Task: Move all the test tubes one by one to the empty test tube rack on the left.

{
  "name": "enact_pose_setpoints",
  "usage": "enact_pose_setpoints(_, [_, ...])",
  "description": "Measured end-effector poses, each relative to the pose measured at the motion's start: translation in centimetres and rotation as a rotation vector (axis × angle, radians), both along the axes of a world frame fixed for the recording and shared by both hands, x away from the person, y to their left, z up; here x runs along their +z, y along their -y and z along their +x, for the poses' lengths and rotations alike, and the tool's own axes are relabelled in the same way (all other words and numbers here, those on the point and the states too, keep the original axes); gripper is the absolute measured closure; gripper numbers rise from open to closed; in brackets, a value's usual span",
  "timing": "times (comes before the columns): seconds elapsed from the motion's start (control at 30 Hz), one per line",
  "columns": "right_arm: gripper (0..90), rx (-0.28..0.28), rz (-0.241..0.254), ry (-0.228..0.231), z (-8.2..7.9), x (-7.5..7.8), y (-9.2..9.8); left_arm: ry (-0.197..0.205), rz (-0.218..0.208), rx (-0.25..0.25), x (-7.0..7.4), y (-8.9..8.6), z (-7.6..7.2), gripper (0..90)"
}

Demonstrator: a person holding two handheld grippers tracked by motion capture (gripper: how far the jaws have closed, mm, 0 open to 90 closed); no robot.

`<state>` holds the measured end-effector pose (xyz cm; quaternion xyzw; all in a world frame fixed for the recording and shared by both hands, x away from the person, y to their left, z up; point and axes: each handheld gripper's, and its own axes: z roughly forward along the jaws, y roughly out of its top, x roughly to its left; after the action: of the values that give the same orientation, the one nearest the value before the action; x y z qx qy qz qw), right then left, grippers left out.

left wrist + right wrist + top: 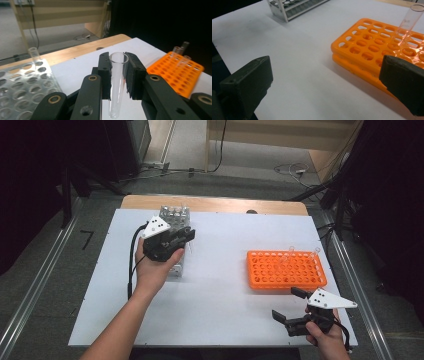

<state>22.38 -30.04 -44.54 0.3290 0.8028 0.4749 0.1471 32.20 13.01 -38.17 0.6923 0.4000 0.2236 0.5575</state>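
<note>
The left gripper (118, 75) is clenched on a clear test tube (117, 85), its two black jaws pressing the glass from either side just below the rim. In the left gripper view the tube stands nearly upright — open mouth up, rounded bottom down, its long axis running top to bottom between the jaws. In the high view this gripper (186, 236) sits over the far left part of the white tabletop (220, 305), just beside the clear rack (175, 215) near the far edge. One more tube (33, 55) stands upright in that rack's far corner.

The right gripper (290, 305) hangs over the near right corner of the tabletop with its jaws spread wide and nothing between them. The orange rack (285, 269) lies just beyond it, toward the right edge — two clear tubes (314, 254) stand in its far row, leaning slightly, mouths up. In the right gripper view one of those tubes (409, 21) rises from the orange rack (367, 50).
</note>
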Motion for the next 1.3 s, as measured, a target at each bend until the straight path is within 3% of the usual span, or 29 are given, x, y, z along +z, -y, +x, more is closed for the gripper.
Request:
enact_pose_setpoints(0.13, [0.0, -0.010, 0.001, 0.000, 0.1, -0.1, 0.3, -0.006, -0.010, 0.027, 0.2, -0.7, 1.4, 75.7])
enact_pose_setpoints(0.7, [0.0, -0.033, 0.014, -0.001, 0.3, -0.2, 0.8, -0.004, 0.022, 0.138, 0.3, -1.8, 7.9, 75.6])
enact_pose_setpoints(0.97, [0.0, -0.044, 0.018, 0.002, 0.3, -0.2, 1.1, -0.010, 0.028, 0.207, -0.4, -1.9, 11.3, 75.6])
enact_pose_setpoints(1.1, [0.0, -0.045, 0.023, 0.000, 0.2, -0.1, 1.2, -0.019, 0.005, 0.241, -0.9, -2.0, 12.6, 75.6])
enact_pose_setpoints(1.3, [0.0, -0.044, 0.029, -0.006, 0.3, -0.3, 1.4, -0.021, 0.020, 0.289, -2.0, -2.1, 14.0, 75.7])
